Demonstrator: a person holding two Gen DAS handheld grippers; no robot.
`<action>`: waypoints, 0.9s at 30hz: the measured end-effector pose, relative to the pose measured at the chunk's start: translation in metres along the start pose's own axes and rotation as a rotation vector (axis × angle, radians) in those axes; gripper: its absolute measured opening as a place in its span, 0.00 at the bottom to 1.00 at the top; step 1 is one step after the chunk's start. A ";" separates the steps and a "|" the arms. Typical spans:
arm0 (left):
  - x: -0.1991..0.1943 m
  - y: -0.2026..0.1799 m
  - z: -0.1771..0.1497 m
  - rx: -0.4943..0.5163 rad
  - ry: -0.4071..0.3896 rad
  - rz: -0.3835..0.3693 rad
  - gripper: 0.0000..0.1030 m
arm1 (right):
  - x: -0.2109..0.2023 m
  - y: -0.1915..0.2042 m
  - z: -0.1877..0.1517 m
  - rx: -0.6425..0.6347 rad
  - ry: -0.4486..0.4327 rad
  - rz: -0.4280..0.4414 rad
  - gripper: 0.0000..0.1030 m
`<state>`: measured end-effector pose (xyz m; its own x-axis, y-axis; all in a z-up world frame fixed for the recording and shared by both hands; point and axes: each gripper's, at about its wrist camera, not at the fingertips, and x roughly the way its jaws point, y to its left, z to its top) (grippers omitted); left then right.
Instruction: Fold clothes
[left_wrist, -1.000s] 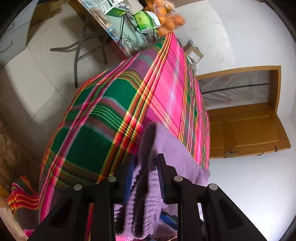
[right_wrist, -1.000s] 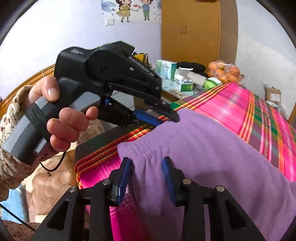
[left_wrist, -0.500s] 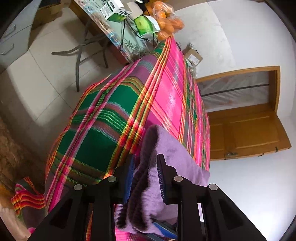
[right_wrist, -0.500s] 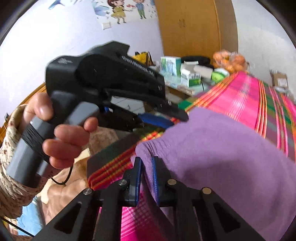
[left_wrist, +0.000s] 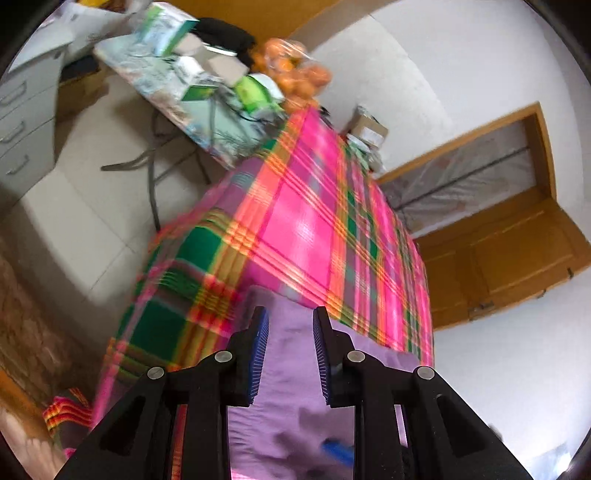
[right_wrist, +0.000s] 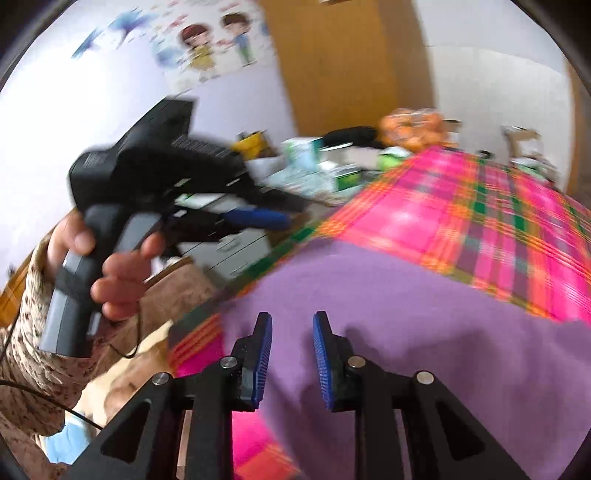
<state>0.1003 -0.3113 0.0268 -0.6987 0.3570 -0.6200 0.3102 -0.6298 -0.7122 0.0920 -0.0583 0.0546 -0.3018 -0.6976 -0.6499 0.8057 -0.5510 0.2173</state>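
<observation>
A purple garment (right_wrist: 388, 314) lies flat on the near end of a table covered with a pink, green and orange plaid cloth (right_wrist: 461, 206). My right gripper (right_wrist: 291, 332) is open just above the garment's near left edge, holding nothing. My left gripper (left_wrist: 290, 328) is open over the garment's corner (left_wrist: 291, 373) and empty. In the right wrist view the left gripper (right_wrist: 258, 218) is held up to the left, lifted off the garment, in a hand. The plaid cloth (left_wrist: 303, 236) stretches away from the garment.
A cluttered side table (left_wrist: 207, 85) with boxes and a bag of oranges (left_wrist: 295, 70) stands beyond the far end. Grey drawers (left_wrist: 22, 122) are at left, a wooden door (left_wrist: 498, 240) at right. A cardboard box (left_wrist: 369, 127) sits by the wall.
Both grippers have opened and let go of the purple garment, which now lies flat. The left gripper has lifted and tilted up; both views are blurred by motion.
</observation>
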 end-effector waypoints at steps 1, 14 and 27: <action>0.005 -0.007 0.000 0.019 0.016 -0.004 0.24 | -0.012 -0.013 0.000 0.019 -0.007 -0.031 0.23; 0.095 -0.092 -0.014 0.160 0.197 -0.080 0.24 | -0.107 -0.155 -0.004 0.153 -0.014 -0.397 0.29; 0.155 -0.085 -0.033 0.140 0.317 -0.040 0.23 | -0.054 -0.202 -0.003 0.168 0.110 -0.188 0.31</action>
<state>-0.0127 -0.1792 -0.0193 -0.4667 0.5657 -0.6799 0.1797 -0.6920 -0.6991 -0.0530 0.0924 0.0437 -0.3732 -0.5272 -0.7634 0.6420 -0.7407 0.1977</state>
